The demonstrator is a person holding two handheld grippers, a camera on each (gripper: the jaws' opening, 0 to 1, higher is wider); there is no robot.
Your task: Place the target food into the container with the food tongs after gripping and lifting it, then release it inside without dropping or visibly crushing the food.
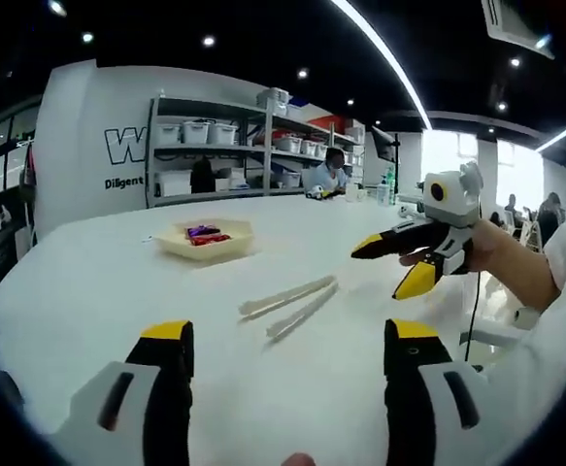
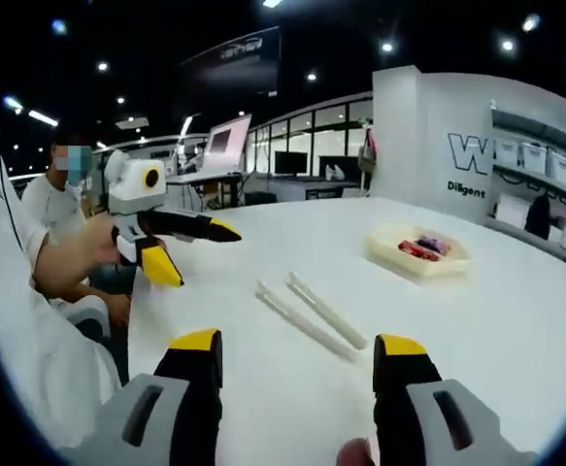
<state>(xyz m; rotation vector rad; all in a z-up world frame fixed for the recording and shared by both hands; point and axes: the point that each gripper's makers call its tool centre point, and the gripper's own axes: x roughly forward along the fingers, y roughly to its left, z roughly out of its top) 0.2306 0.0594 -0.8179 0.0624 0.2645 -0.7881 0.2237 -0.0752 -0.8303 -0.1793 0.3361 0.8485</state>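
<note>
White food tongs lie flat on the white table, untouched. Beyond them stands a shallow pale-yellow tray holding red and purple wrapped food pieces. In the left gripper view my left gripper is open and empty, short of the tongs. In the right gripper view my right gripper is open too, with the tongs just ahead between its jaws. Each gripper appears in the other's view, held in a hand above the table with jaws apart: the right gripper and the left gripper.
The round white table stretches wide around the tongs and tray. Shelving with white bins and seated people stand behind it. A laptop sits on a far desk. A person's white sleeve is close at the left.
</note>
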